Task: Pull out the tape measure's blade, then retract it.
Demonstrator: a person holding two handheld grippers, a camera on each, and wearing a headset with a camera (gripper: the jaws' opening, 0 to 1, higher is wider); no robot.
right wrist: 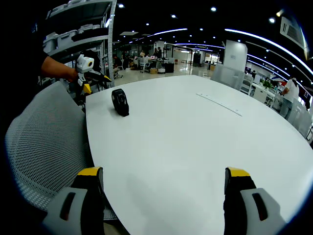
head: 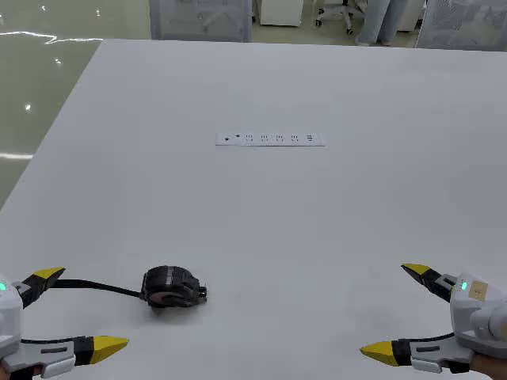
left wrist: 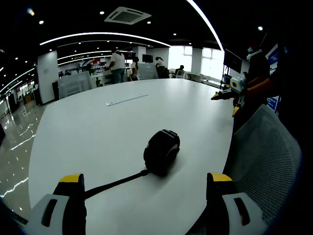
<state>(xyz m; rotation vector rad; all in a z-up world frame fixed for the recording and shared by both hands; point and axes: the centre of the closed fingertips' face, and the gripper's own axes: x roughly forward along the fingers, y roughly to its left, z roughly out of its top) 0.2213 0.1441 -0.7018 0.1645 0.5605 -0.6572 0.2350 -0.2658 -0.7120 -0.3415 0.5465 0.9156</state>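
Note:
A black tape measure [head: 170, 287] lies on the white table [head: 261, 206] near its front edge, with a black strap [head: 91, 286] trailing left from it. My left gripper [head: 78, 311] stands open just left of the tape measure, its yellow-tipped jaws on either side of the strap's end, not touching the case. In the left gripper view the tape measure [left wrist: 162, 151] lies ahead between the jaws of the left gripper [left wrist: 145, 180]. My right gripper [head: 401, 310] is open far to the right with nothing in it. The right gripper view has the tape measure [right wrist: 120, 102] far off to the left of the right gripper [right wrist: 164, 174].
A white power strip [head: 270, 138] lies flat at the table's middle. A grey mesh chair back [right wrist: 41, 147] stands at the near table edge. More chairs stand past the table's far edge, and people stand in the room beyond.

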